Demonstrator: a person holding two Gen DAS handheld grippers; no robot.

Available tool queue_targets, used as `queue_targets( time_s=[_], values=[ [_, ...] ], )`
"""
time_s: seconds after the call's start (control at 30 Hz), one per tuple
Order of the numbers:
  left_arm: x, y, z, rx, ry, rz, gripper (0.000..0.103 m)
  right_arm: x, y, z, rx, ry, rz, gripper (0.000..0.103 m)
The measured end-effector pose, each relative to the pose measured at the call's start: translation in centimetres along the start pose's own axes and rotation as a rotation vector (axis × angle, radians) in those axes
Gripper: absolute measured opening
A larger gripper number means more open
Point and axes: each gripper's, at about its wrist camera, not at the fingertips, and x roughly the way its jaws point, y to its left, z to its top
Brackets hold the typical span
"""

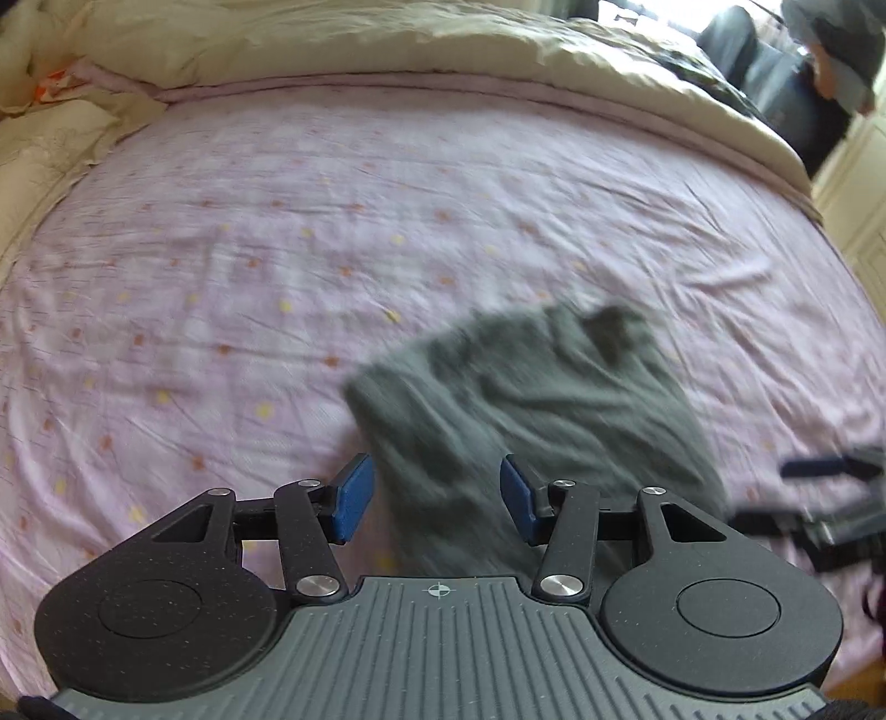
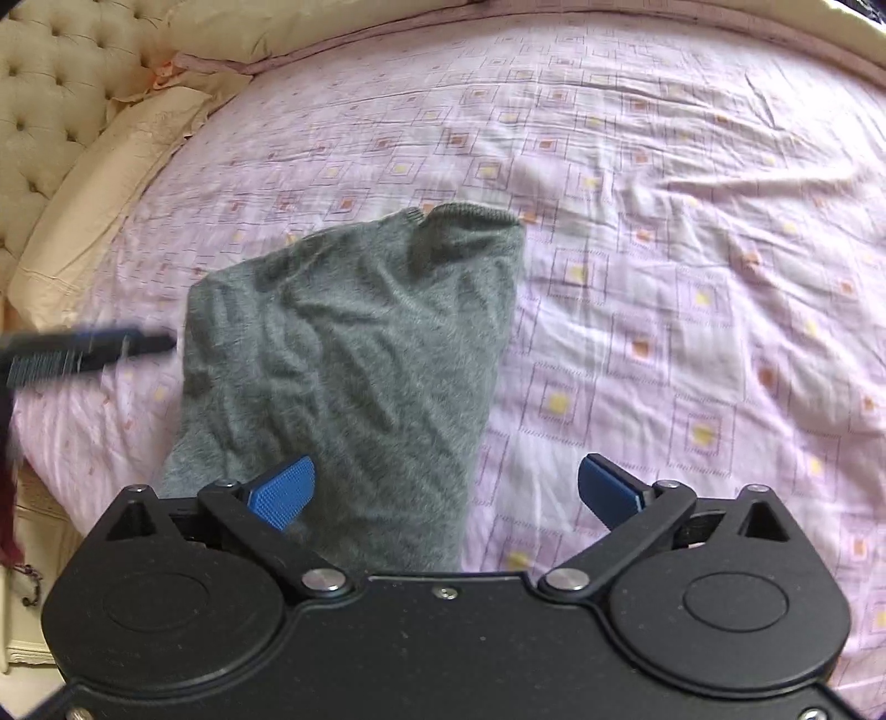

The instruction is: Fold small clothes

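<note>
A grey knitted garment [image 2: 354, 354] lies folded into a narrow shape on the pink patterned bedsheet [image 2: 664, 277], its ribbed collar at the far end. My right gripper [image 2: 446, 493] is open just above the garment's near end, its left blue pad [image 2: 282, 490] over the cloth and nothing between the fingers. In the left wrist view, which is motion-blurred, the same garment [image 1: 526, 399] lies ahead and to the right. My left gripper [image 1: 437, 495] is open over its near left corner. The right gripper [image 1: 830, 498] shows blurred at the right edge there; the left gripper [image 2: 83, 349] shows blurred at the left edge of the right wrist view.
A beige duvet [image 1: 443, 50] is bunched along the far side of the bed. Cream pillows [image 2: 111, 166] and a tufted headboard [image 2: 50, 77] lie to the left. A person [image 1: 830, 66] stands beyond the bed's far right corner. The sheet [image 1: 221, 277] stretches wide to the left.
</note>
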Motion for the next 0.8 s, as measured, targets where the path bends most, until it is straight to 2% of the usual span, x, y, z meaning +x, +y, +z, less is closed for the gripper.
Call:
queue_targets(
  time_s=[0.2, 0.3, 0.33, 0.37, 0.4, 0.43, 0.63, 0.8],
  values=[
    [1.3, -3.9, -2.8, 0.120, 0.040, -0.064, 0.049, 0.8, -0.3, 1.1, 0.019, -0.012, -0.039, 0.102],
    [3.6, -3.4, -4.0, 0.153, 0.106, 0.005, 0.049, 1.1, -0.3, 1.6, 0.023, -0.015, -0.046, 0.102],
    [4.5, -2.6, -4.3, 0.133, 0.143, 0.032, 0.049, 1.2, -0.3, 1.8, 0.021, -0.016, -0.045, 0.102],
    [4.9, -1.2, -4.8, 0.097, 0.166, 0.035, 0.055, 1.1, -0.1, 1.9, 0.019, -0.017, -0.043, 0.102],
    [5.2, -0.1, -5.0, 0.053, 0.171, 0.022, 0.068, 1.2, 0.0, 2.1, 0.015, -0.018, -0.041, 0.102],
    [5.3, 0.9, -5.0, 0.018, 0.176, 0.017, 0.071, 1.3, 0.1, 2.3, 0.011, -0.019, -0.040, 0.102],
    [5.5, 1.8, -4.5, 0.022, 0.197, -0.009, 0.073, 3.4, 0.6, 3.7, -0.008, -0.002, -0.063, 0.102],
    [5.7, 1.8, -4.7, -0.035, 0.206, -0.005, 0.081, 8.6, 0.0, 4.5, -0.030, 0.107, -0.137, 0.102]
  ],
)
